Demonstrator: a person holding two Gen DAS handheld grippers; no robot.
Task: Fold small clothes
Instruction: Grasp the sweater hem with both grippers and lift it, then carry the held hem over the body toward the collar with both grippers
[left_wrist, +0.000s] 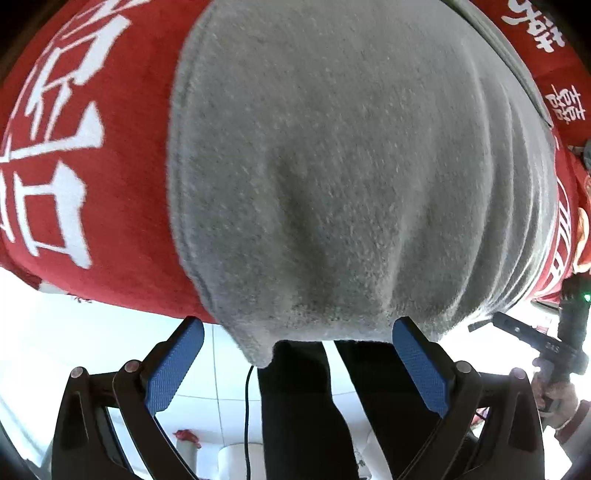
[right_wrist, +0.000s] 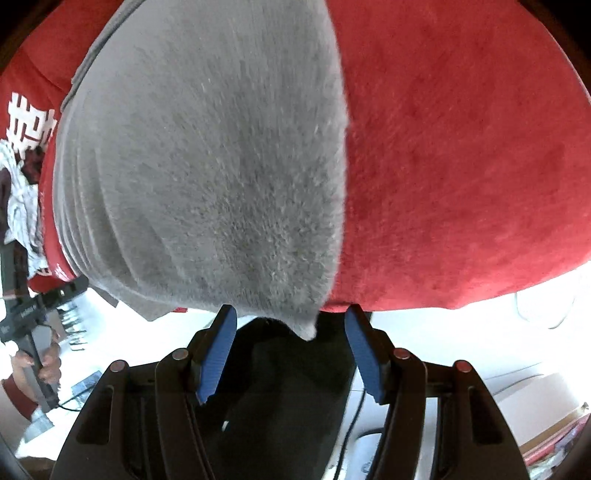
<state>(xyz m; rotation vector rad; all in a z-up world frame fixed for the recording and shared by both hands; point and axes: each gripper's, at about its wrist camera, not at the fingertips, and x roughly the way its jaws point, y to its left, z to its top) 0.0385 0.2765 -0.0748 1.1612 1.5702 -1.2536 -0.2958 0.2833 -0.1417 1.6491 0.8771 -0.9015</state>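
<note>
Both grippers point steeply down at the near edge of the table, jaws spread and pinching nothing: the left gripper brackets one hanging corner of the grey garment, the right gripper the other corner, seemingly lined up to take both corners for a fold. Blue ribbed pads suit soft cloth. Farther off, the fleecy, softly creased garment lies flat on a napped red cloth with white characters.
</note>
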